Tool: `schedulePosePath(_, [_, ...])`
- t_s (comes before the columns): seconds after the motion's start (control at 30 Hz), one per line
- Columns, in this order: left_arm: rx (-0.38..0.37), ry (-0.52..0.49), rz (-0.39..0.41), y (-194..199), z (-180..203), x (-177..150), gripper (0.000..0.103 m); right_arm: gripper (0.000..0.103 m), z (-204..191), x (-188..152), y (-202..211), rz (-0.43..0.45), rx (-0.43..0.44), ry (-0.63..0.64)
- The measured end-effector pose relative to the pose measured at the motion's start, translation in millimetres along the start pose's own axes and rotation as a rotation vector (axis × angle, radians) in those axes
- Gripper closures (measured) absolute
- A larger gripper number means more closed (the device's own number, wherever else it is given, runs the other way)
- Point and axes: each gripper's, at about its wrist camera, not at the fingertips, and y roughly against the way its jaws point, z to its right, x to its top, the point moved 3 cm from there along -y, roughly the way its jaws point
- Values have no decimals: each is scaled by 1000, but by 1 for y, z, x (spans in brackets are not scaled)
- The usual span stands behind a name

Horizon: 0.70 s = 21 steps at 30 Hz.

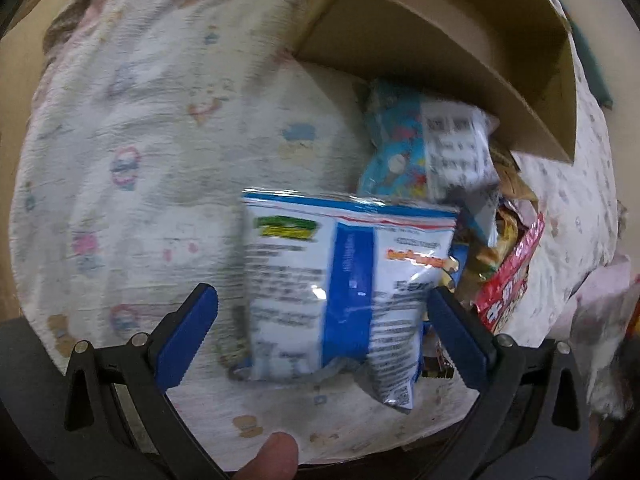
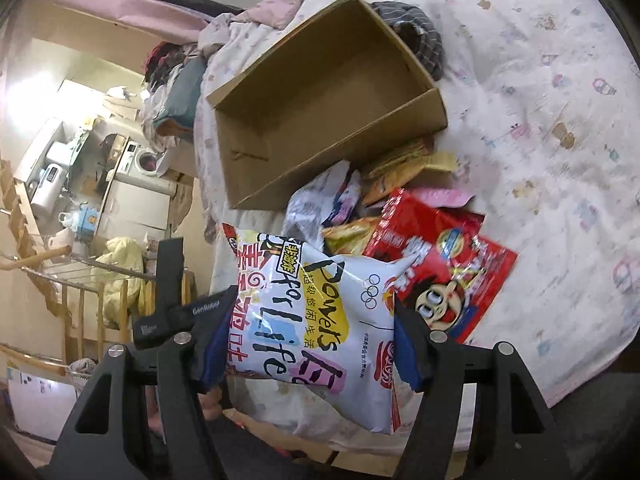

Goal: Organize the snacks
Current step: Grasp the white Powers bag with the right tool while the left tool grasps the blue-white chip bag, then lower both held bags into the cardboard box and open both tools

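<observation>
Right claw (image 2: 310,340) grips a white snack bag (image 2: 316,320) with "Powers for Life" print, jaws clamped on both sides, lifted over the pile. Left claw (image 1: 324,316) gapes wide above a blue-white bag (image 1: 340,292) lying on the bed sheet (image 1: 140,140); right pad seems to brush it, blur makes contact unclear. Red bag (image 2: 444,276) and other packets crowd beside the empty cardboard box (image 2: 320,120). A fingertip (image 1: 272,456) is cut off at the bottom edge. Cluttered room and railing at left.

Our left gripper (image 1: 324,312) points steeply down, its blue fingers (image 1: 188,332) spread wide apart, a fingertip (image 1: 272,456) of ours showing beneath. Our right gripper (image 2: 314,340) tilts downward, both pads pressing a white snack bag (image 2: 316,320).
</observation>
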Motion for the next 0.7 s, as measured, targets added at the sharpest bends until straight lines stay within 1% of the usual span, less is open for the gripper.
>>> schedulePosePath(0.07, [-6, -22, 0, -6, 5, -3, 22, 34, 2, 4, -6, -3, -11, -4])
schedulePosePath(0.1, [0, -29, 0, -6, 8, -2, 25, 34, 3, 7, -11, -5, -17, -5])
schedulePosePath(0.13, [10, -34, 12, -4, 9, -3, 35, 34, 6, 8, -13, -7, -24, -6])
schedulePosePath(0.17, [32, -44, 30, 1, 10, -3, 40, 34, 7, 8, -17, -11, -29, -11])
schedulePosePath(0.23, [65, -70, 63, 9, 13, -2, 44, 34, 10, 9, -24, -22, -33, -21])
schedulePosePath(0.27, [81, -81, 82, 15, 13, -2, 45, 34, 10, 9, -26, -24, -38, -19])
schedulePosePath(0.37, [109, -89, 102, 24, 8, -1, 46, 34, 10, 7, -29, -30, -50, -11])
schedulePosePath(0.43, [190, -100, 141, 32, 1, -1, 46, 34, 10, 7, -29, -30, -56, -4])
schedulePosePath(0.47, [202, -115, 174, 38, 2, -2, 47, 34, 9, 7, -29, -26, -60, -1])
schedulePosePath(0.57, [192, -130, 235, 55, 9, -2, 47, 34, 5, 9, -27, -6, -75, 19])
schedulePosePath(0.67, [181, -174, 321, 88, 19, 1, 47, 34, -5, 12, -23, 36, -134, 71])
schedulePosePath(0.7, [178, -184, 335, 93, 26, 6, 47, 34, -9, 15, -22, 40, -135, 83])
